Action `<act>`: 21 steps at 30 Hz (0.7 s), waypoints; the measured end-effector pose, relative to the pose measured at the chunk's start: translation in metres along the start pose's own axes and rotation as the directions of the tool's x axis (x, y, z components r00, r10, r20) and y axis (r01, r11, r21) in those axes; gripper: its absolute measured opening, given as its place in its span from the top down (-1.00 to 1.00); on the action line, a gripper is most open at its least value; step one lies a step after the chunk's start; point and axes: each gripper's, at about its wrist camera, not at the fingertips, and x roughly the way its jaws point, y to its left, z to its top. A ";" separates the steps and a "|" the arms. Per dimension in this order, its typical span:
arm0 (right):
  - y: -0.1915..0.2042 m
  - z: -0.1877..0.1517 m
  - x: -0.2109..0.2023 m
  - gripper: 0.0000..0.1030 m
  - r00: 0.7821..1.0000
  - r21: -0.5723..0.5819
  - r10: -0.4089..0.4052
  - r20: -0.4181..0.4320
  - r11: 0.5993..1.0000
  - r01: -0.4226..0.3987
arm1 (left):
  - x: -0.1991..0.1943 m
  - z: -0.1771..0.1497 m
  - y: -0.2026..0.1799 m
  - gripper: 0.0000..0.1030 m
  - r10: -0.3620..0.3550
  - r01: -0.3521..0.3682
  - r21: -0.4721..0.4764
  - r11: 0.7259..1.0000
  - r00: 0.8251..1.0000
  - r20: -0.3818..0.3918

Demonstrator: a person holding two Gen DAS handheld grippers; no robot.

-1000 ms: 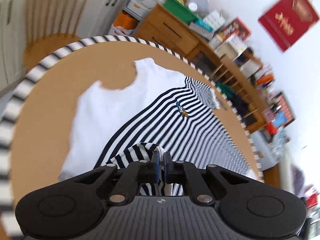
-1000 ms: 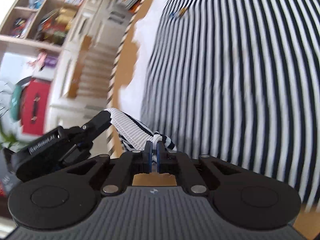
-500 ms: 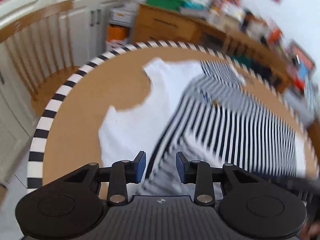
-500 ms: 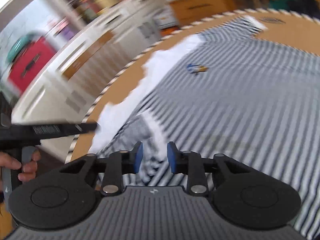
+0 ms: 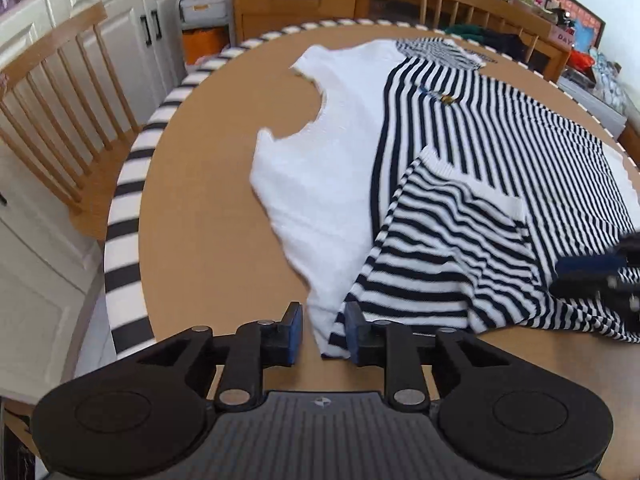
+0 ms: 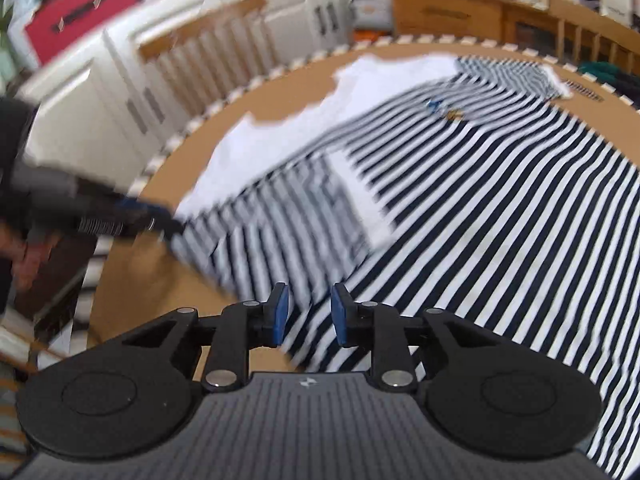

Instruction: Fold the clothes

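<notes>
Hovering with jaws apart, left tool (image 5: 320,334) and right tool (image 6: 306,314) face the striped shirt (image 5: 500,152) between wooden chairs (image 5: 60,112).

Sweater (image 5: 480,128) ahead of left hand-held gripper (image 5: 320,334): navy-and-white stripes, plain white panel on left side. Folded sleeve (image 5: 448,248) just ahead: same stripes, white cuff. Surface (image 5: 200,220) beneath: tan-brown, black-and-white striped rim. Hand-held gripper bodies black, pads (image 6: 282,312) blue. Chair (image 5: 60,92) far left: light wood. Cabinets (image 5: 100,8) beyond: white.
</notes>
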 end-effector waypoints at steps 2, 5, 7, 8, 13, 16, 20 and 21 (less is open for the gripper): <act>0.000 -0.009 -0.003 0.57 1.000 -0.009 -0.026 -0.009 1.000 0.026 | -0.003 0.004 0.008 0.44 -0.018 0.018 -0.023 1.000 1.000 -0.010; -0.022 -0.003 -0.025 0.56 1.000 0.114 0.000 0.007 0.993 0.000 | -0.022 0.024 0.014 0.48 -0.051 0.052 -0.020 0.998 0.998 0.023; -0.052 0.015 -0.045 0.53 0.996 0.203 -0.011 0.085 0.979 -0.006 | -0.036 0.054 0.009 0.27 -0.098 0.094 0.047 0.994 0.991 0.092; -0.069 0.026 -0.053 0.53 0.992 0.241 -0.029 0.123 0.971 -0.002 | -0.039 0.075 0.004 -0.01 -0.128 0.118 0.086 0.989 0.984 0.126; -0.187 0.105 -0.055 0.40 0.949 0.454 -0.135 0.285 0.891 -0.009 | -0.005 0.208 -0.035 -0.58 -0.290 0.217 0.284 0.934 0.925 0.246; -0.269 0.138 -0.032 0.37 0.926 0.629 -0.171 0.337 0.773 -0.086 | 0.048 0.295 -0.059 -0.56 -0.362 0.274 0.360 0.892 0.910 0.203; -0.351 0.159 0.016 0.40 0.928 0.809 -0.178 0.327 0.560 -0.177 | 0.134 0.389 -0.093 -0.21 -0.390 0.357 0.341 0.870 0.920 0.030; -0.363 0.161 0.027 0.40 0.932 0.830 -0.172 0.319 0.525 -0.187 | 0.156 0.411 -0.102 -0.18 -0.394 0.377 0.332 0.865 0.919 -0.016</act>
